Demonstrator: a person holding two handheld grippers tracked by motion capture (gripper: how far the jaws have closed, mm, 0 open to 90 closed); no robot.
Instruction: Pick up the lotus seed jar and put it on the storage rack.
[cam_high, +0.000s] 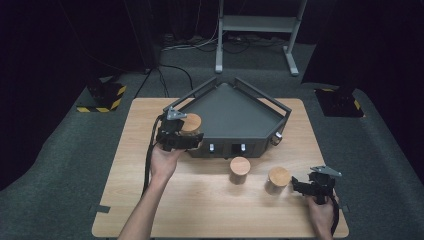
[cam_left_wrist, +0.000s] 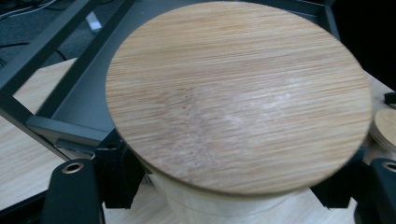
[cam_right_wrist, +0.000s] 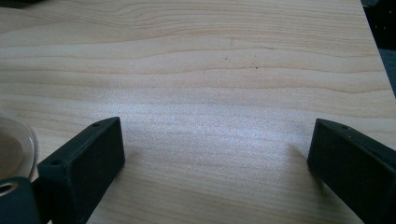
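Two jars (cam_high: 240, 169) stand left of my open right hand-held gripper (cam_high: 300, 186); my left hand-held gripper (cam_high: 192, 142) clamps a third jar (cam_high: 191, 123) upright beside the tray (cam_high: 235, 112).

Worktop (cam_high: 210, 200): pale wood, clear wavy grain, smooth with a soft satin sheen. Held jar (cam_high: 191, 124): lid of striped bamboo-like wood, fine straight grain, matt, a faint whitish scuff mid-surface; body under the lid looks pale and smooth, material unclear. Two other jars (cam_high: 240, 169) (cam_high: 278, 179): same light wooden lids, bodies look clear glass. Tray (cam_high: 235, 112): dark grey, matt, metal-looking floor and rails. Left gripper (cam_high: 186, 142) and right gripper (cam_high: 300, 185): black matt plastic-looking fingers (cam_right_wrist: 84, 163), slightly grainy. Floor (cam_high: 60, 165): dark grey carpet, rough.
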